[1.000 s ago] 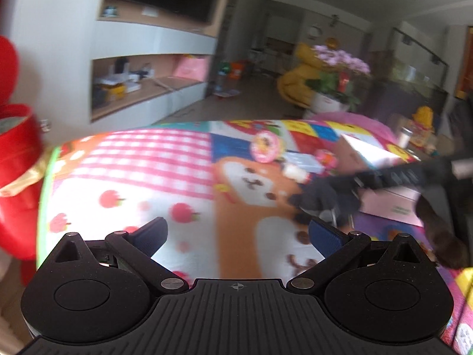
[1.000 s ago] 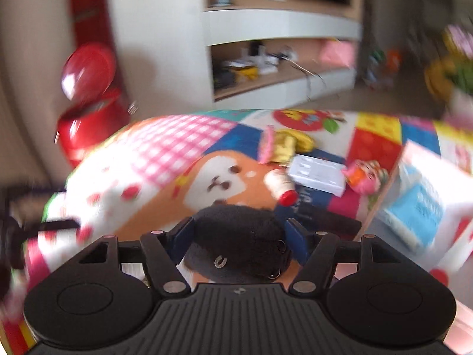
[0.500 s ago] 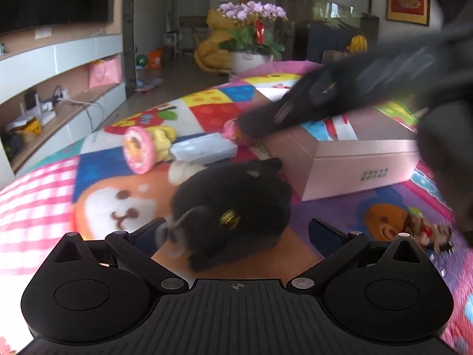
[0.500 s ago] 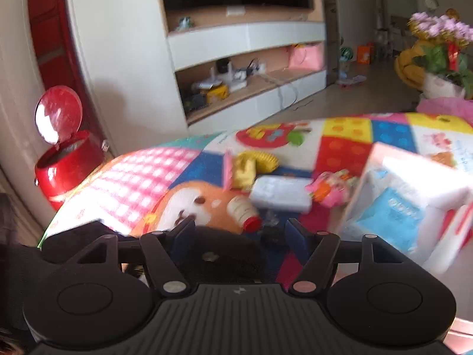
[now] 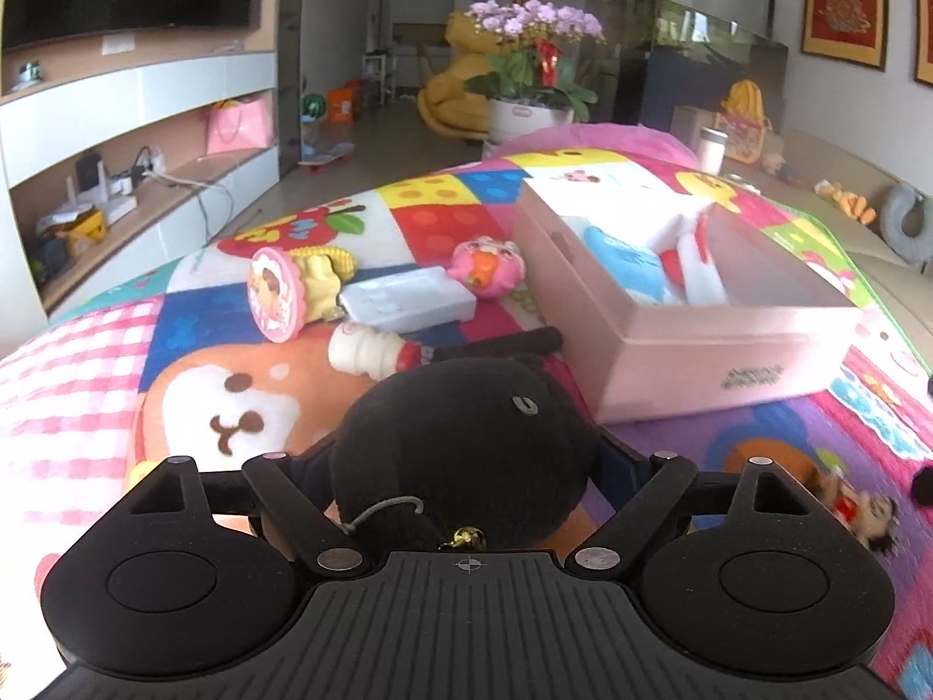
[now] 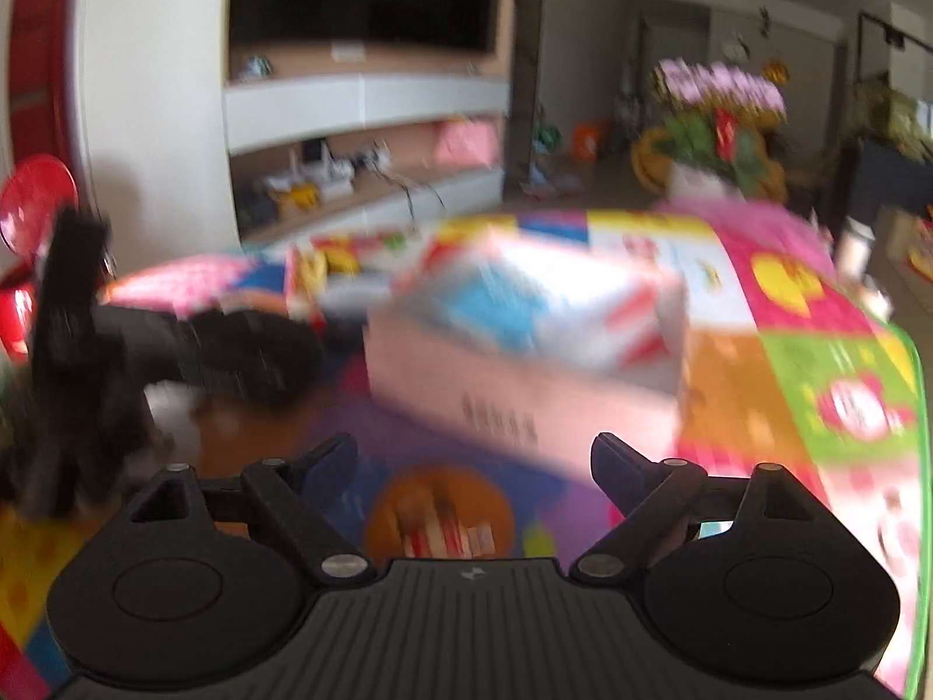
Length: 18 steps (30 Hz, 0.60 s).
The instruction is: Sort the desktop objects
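A black plush toy [image 5: 466, 443] sits between the fingers of my left gripper [image 5: 460, 466], which is shut on it just above the colourful mat [image 5: 221, 350]. My right gripper [image 6: 473, 461] is open and empty over the mat, in a blurred view. The pink box [image 5: 688, 315] stands to the right of the plush and holds blue and white items; it also shows in the right wrist view [image 6: 525, 385]. The plush and the left gripper appear as a dark blur in the right wrist view [image 6: 233, 350].
On the mat behind the plush lie a small white bottle with a red cap [image 5: 373, 353], a white flat case [image 5: 408, 306], a pink round toy [image 5: 274, 303], a pink squishy toy [image 5: 487, 265] and a dark strap [image 5: 501, 344]. A small doll [image 5: 851, 507] lies at the right.
The black plush passed from my right gripper to my left. My left gripper has closed on it. My right gripper has opened and swung away to the right, towards the pink box.
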{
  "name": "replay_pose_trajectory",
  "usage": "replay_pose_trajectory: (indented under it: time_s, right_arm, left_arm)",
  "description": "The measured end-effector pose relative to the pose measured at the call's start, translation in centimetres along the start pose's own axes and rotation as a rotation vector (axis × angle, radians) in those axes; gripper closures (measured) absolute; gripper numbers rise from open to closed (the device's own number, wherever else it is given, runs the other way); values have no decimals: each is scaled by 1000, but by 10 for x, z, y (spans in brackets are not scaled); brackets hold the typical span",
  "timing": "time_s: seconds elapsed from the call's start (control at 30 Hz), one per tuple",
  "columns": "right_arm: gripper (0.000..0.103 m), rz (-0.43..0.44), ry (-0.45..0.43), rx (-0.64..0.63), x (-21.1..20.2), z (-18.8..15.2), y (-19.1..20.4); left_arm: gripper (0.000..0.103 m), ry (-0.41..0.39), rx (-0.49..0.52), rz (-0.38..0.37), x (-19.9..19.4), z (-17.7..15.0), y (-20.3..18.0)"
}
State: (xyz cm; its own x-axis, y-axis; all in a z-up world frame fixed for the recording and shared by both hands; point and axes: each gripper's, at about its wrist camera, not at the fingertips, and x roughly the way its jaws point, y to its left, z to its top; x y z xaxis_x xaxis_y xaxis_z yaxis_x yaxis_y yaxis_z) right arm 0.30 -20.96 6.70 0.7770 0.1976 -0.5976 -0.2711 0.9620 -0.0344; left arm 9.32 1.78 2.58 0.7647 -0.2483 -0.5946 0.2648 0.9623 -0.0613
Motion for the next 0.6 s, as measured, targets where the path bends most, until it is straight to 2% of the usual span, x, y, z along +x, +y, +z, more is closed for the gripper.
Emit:
replay_pose_trajectory:
  time_s: [0.17,0.37,0.57,0.6]
  right_arm:
    - [15,-16,27,-3,-6,-26,4]
    - [17,1,27,-47,4,-28,19]
    - [37,4,103,-26,37,-17,19]
    - [44,7,125,-21,42,-17,18]
  left_arm:
    - [14,-1,-13,-44,-44,-14,-6]
    - [14,32,-60,-74,-88,-38,-14]
    - [14,83,-85,-75,-92,-51,-17]
    - [14,86,-88,-80,-93,-51,-18]
